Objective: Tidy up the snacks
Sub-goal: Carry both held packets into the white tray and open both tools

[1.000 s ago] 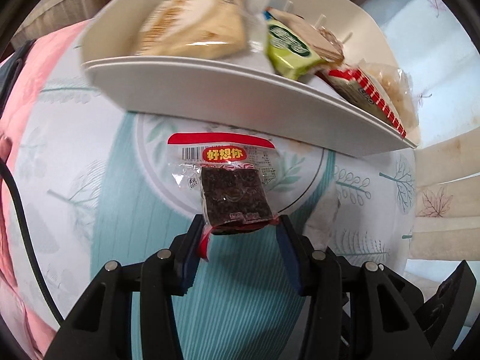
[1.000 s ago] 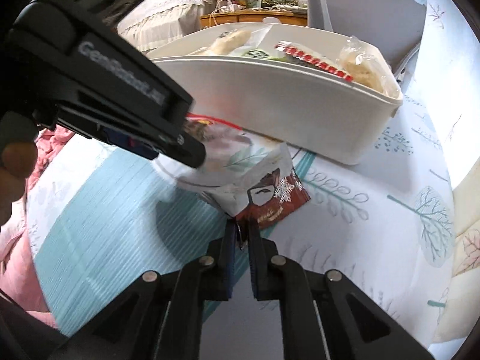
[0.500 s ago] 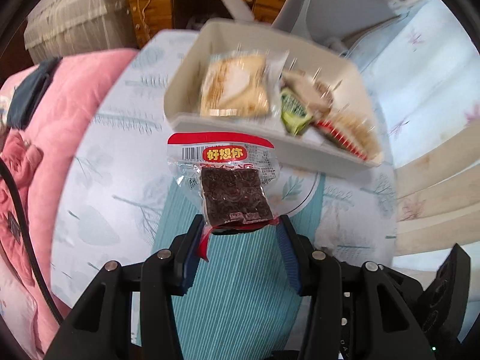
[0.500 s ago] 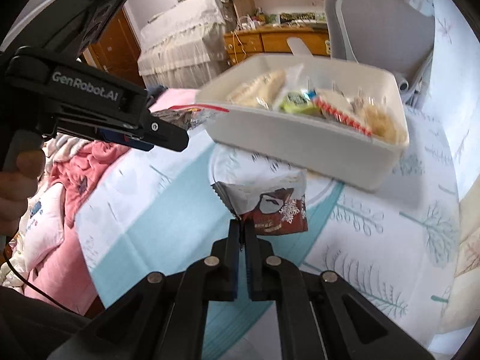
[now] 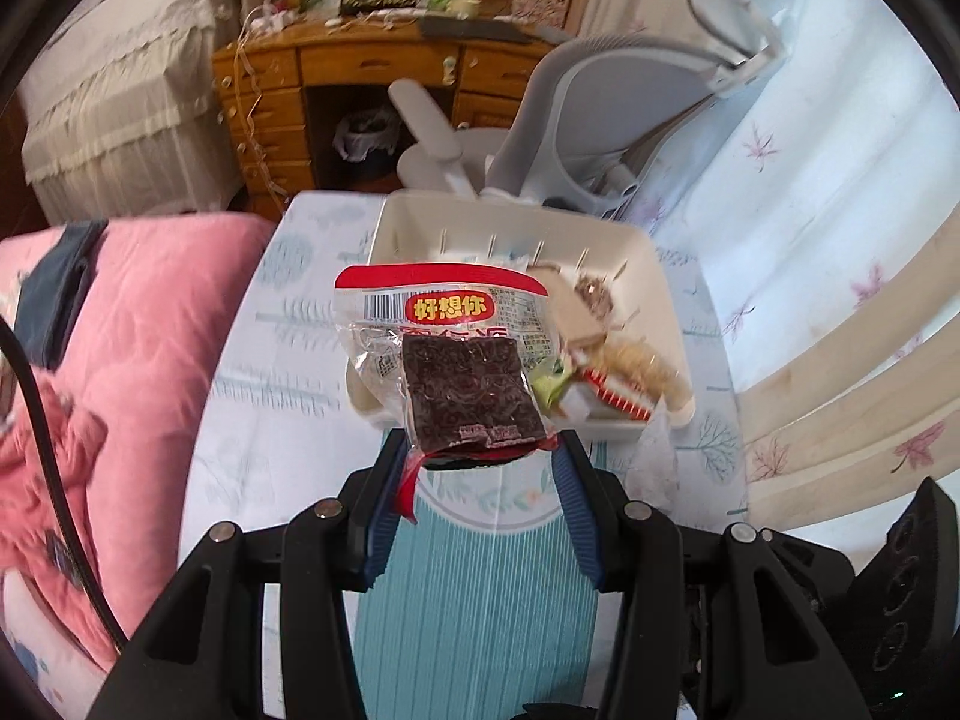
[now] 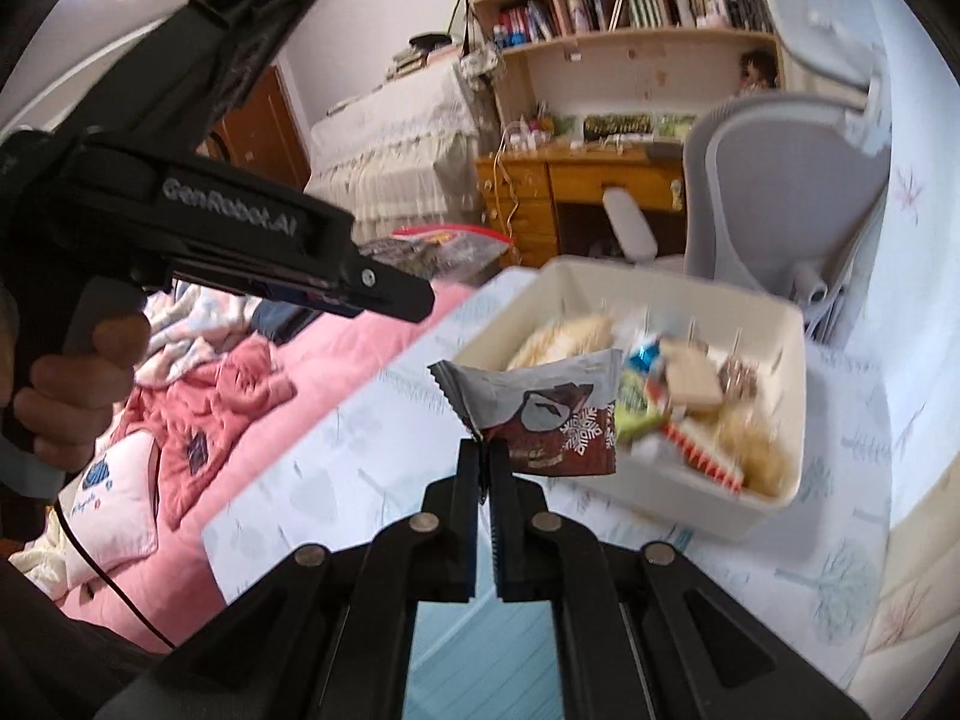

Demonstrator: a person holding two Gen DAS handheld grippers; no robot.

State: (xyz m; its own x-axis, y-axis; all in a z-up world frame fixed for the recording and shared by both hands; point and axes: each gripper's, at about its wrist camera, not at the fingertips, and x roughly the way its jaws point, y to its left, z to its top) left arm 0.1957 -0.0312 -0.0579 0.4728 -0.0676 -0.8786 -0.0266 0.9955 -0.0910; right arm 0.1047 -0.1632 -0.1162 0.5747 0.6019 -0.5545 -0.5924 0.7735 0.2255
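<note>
Over on the far left, a pink quilt [image 5: 138,324] is lying beside the table [image 5: 288,312], with a black cable [image 5: 54,468] trailing across it. Moving in, the left gripper [image 5: 480,468] is holding a clear packet [image 5: 444,360] by its bottom edge, its fingers [image 5: 384,510] standing moderately apart and pinching the packet's width between them. The packet has a red top band, a yellow-lettered label and a dark square cake inside, and it is hanging in the air in front of the white bin [image 5: 654,264]. The bin is sitting on the table's leaf-patterned cloth, and wrapped snacks are bunched toward its right side: a tan wafer [image 5: 576,312], a green wrapper [image 5: 549,384] and a red-and-white striped pack [image 5: 618,396]. Behind it a grey chair [image 5: 600,108] is facing a wooden desk [image 5: 360,78].

From the right wrist view, the left gripper [image 6: 414,294] is showing at the far left, gripped by a bare hand [image 6: 72,390], the clear packet [image 6: 444,246] sticking out past its tip. In the centre, the right gripper [image 6: 485,450] is closed almost completely, pinching the corner of a grey and brown wrapper [image 6: 540,414] with a snowflake print. That wrapper is being held up above the table, just in front of the bin [image 6: 774,480]. The bin's contents are blurred here.
</note>
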